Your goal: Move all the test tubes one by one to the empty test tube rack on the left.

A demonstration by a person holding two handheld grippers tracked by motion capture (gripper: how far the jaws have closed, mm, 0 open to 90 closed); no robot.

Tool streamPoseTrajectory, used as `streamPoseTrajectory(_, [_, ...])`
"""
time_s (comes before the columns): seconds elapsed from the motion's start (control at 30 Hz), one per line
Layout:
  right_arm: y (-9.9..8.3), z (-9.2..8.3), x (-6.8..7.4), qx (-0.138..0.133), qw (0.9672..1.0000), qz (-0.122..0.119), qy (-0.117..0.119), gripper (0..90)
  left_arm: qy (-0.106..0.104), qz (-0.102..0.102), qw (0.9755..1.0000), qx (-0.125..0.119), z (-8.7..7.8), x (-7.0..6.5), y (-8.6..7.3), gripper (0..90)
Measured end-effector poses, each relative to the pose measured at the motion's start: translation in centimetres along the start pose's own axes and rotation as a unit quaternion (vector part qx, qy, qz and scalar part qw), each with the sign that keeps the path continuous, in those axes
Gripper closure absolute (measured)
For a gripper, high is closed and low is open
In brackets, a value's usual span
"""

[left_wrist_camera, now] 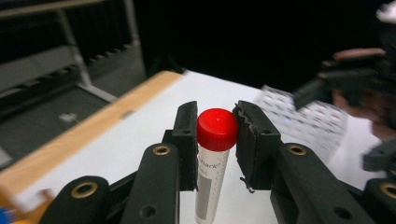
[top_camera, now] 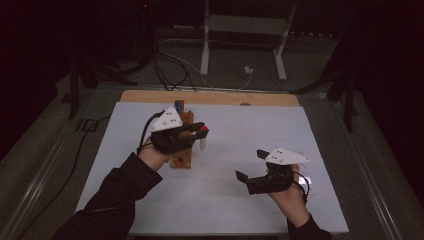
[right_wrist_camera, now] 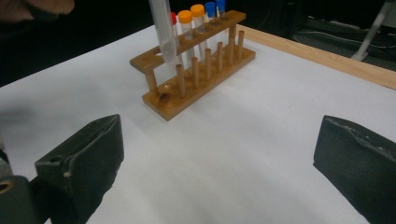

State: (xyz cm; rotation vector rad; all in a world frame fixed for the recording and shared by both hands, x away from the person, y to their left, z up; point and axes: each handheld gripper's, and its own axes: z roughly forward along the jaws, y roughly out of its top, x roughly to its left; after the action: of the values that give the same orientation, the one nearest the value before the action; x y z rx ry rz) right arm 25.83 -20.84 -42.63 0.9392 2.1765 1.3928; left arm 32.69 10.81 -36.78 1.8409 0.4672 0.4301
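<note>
My left gripper is shut on a clear tube with a red cap, which hangs upright beside the near end of a wooden tube rack. In the left gripper view the jaws press on both sides of the red cap. The right gripper view shows the held tube hanging over the rack's empty near hole. Other tubes with red, orange and blue caps stand in the rack. My right gripper hovers at the right of the mat, its jaws wide open with nothing between them.
A white mat covers the table, with a wooden strip along its far edge. A small patterned sheet lies near my right hand. Cables and a white stand sit on the floor beyond the table.
</note>
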Motion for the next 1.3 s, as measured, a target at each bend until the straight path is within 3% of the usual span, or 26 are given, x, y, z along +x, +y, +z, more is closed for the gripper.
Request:
streamPoseTrajectory(0.27, [0.0,-0.3,-0.2,-0.004,1.0,0.006,-0.001,1.8,0.066,-0.007,0.9976,-0.019,-2.9,2.0,-0.5,71.9])
streamPoseTrajectory(0.53, [0.1,-0.4,-0.4,-0.006,0.9999,0.008,-0.003,1.9,0.111,-0.025,0.9934,-0.016,-3.5,3.3,-2.8,72.0])
streamPoseTrajectory(0.9, [0.0,-0.6,-0.5,-0.006,0.9999,0.008,-0.005,1.9,0.127,-0.051,0.9906,0.006,-2.5,4.0,-6.5,71.9])
streamPoseTrajectory(1.13, [-0.1,-0.6,-0.6,-0.005,0.9999,0.011,-0.006,1.9,0.127,-0.069,0.9886,0.044,-1.4,4.0,-8.6,71.9])
streamPoseTrajectory(1.3, [-0.1,-0.7,-0.7,-0.004,0.9999,0.011,-0.007,1.9,0.125,-0.067,0.9877,0.066,-0.8,4.0,-9.1,71.8])
